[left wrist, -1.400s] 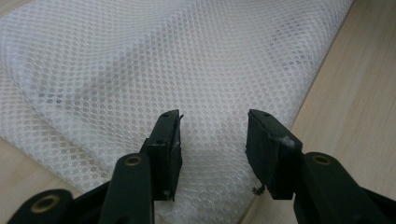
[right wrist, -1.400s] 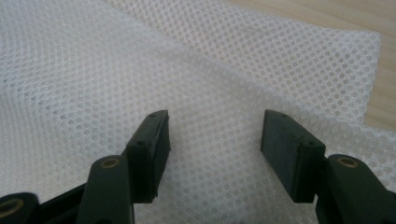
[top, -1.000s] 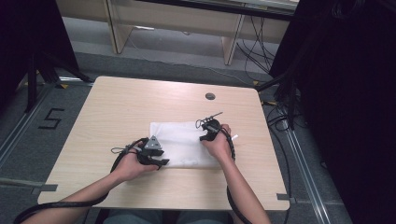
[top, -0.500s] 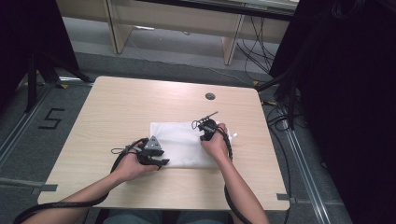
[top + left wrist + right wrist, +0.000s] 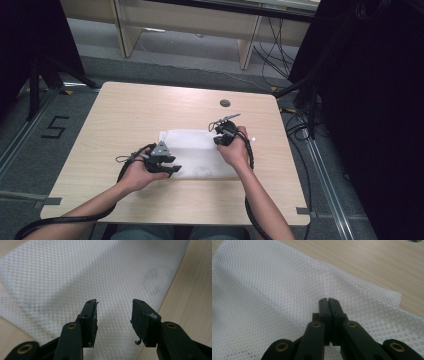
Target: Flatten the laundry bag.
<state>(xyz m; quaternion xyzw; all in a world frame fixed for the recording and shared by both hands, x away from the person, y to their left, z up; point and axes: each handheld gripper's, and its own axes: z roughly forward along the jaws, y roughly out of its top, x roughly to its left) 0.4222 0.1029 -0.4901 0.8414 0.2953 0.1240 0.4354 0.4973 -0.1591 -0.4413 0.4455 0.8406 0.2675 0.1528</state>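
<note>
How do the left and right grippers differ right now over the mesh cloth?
The left gripper has its jaws spread apart, while the right gripper has them pressed together. The left sits at the white mesh cloth's near-left edge, the right at its far-right end. Both are over the cloth.

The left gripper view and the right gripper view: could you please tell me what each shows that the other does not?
The left gripper view has the left gripper with jaws open above the white mesh cloth. The right gripper view has the right gripper with jaws shut over a raised fold. Both share the cloth lying on the light wooden table.
</note>
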